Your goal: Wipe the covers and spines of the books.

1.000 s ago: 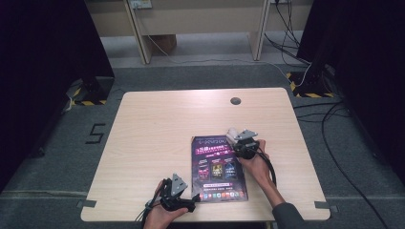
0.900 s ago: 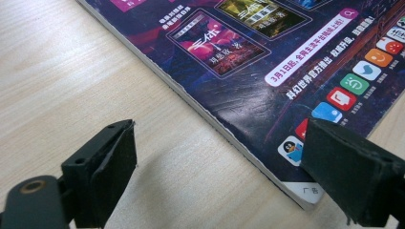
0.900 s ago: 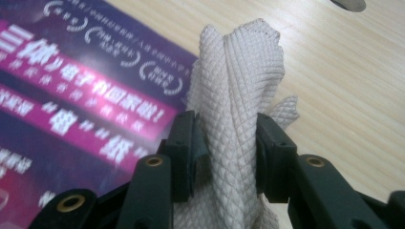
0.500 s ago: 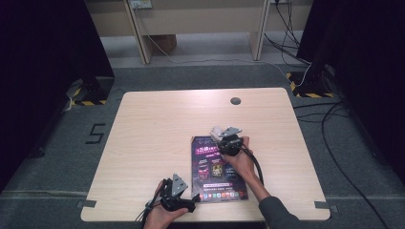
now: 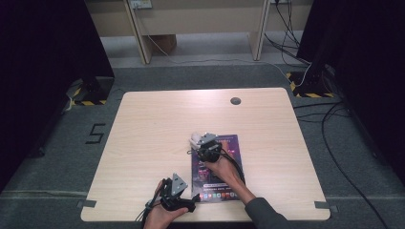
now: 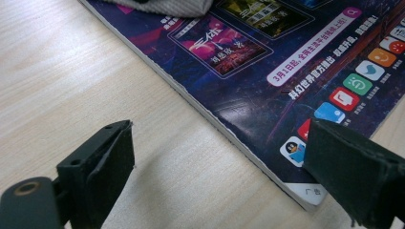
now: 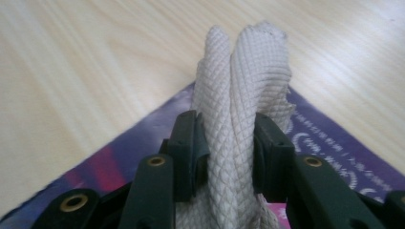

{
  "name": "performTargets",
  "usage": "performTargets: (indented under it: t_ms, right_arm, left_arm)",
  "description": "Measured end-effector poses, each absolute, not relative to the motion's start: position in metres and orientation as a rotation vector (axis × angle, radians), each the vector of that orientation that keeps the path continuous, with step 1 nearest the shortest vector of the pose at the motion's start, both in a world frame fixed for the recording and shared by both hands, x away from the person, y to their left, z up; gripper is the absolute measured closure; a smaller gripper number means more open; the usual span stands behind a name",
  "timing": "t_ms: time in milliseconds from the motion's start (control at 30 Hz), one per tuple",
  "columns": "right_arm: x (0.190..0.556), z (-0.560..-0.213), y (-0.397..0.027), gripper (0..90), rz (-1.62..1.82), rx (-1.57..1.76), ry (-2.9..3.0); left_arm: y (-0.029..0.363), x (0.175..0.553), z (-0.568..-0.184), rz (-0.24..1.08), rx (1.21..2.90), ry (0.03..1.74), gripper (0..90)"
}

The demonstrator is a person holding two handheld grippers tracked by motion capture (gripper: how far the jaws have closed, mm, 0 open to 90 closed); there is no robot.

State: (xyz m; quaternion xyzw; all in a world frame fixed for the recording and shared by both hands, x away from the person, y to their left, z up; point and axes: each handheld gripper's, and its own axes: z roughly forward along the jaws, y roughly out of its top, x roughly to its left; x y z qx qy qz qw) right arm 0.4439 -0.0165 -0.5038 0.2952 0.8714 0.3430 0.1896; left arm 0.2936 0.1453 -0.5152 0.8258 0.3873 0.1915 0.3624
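Right gripper [image 7: 229, 148] clamped a folded white cloth [image 7: 243, 86], pads pressing both sides, likely to wipe the magazine [image 5: 217, 167] cover; cloth sat over the magazine's far-left corner. Cloth stood upright on its fold, long axis running out past the jaws toward the bare table [image 5: 157, 124]. Left gripper [image 6: 219, 167] stood wide open, holding nothing, straddling the magazine's near edge, probably to steady it. Magazine's long axis ran near-to-far.

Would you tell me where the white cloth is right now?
The white cloth is clamped in the right gripper, over the magazine's far left corner in the high view.
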Motion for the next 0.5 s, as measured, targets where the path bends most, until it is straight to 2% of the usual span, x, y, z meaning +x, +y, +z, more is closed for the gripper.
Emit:
performTargets:
  t_ms: [500]
  right_arm:
    - [0.416, -0.504, -0.021, 65.3, 1.031, 0.785, 2.546]
  left_arm:
    - [0.145, 0.293, -0.515, 0.499, 2.126, 0.993, 9.5]
